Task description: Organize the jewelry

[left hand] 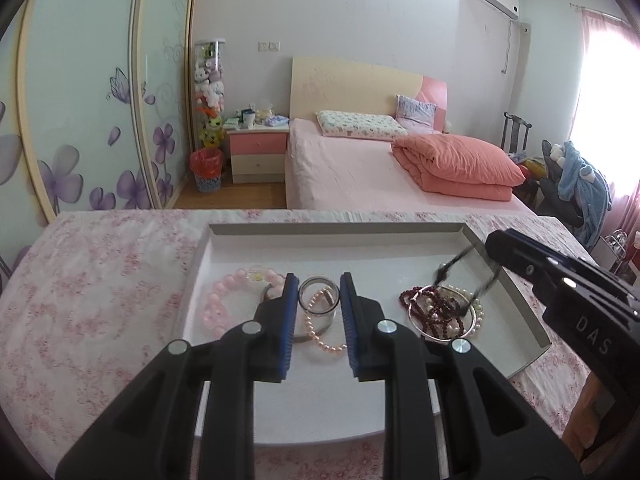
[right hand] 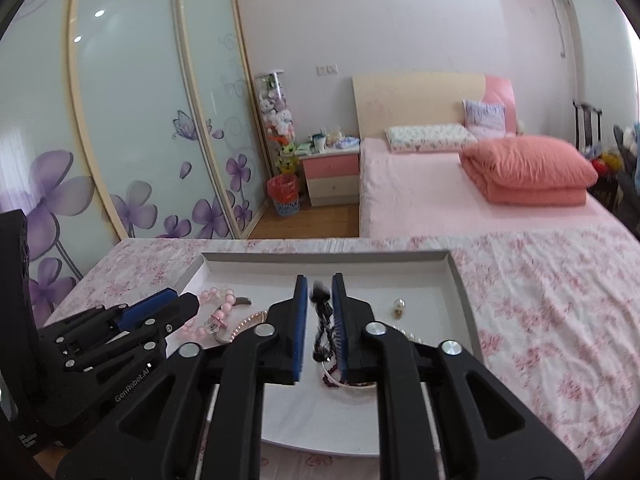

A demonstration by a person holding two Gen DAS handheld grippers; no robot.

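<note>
A white tray [left hand: 400, 246] lies on the floral cloth. My left gripper [left hand: 319, 286] is open over it, its pads either side of a clear glass bangle [left hand: 319, 300] and a pink pearl bracelet [left hand: 320, 338]. A pink bead bracelet [left hand: 224, 296] lies left. At the right a heap holds a dark red bead strand [left hand: 436, 314], a silver bangle and white pearls. My right gripper [right hand: 320, 292] is shut on a black beaded bracelet [right hand: 322, 320] and holds it above the heap; it shows in the left wrist view [left hand: 468, 276]. A pearl earring [right hand: 398, 305] lies right.
The tray [right hand: 460, 276] sits on a table under pink floral cloth [right hand: 560, 300]. Beyond the table are a pink bed [left hand: 360, 172], a bedside cabinet [left hand: 258, 152], a red bin [left hand: 206, 170] and sliding wardrobe doors [left hand: 80, 120]. The left gripper shows at left in the right wrist view [right hand: 160, 308].
</note>
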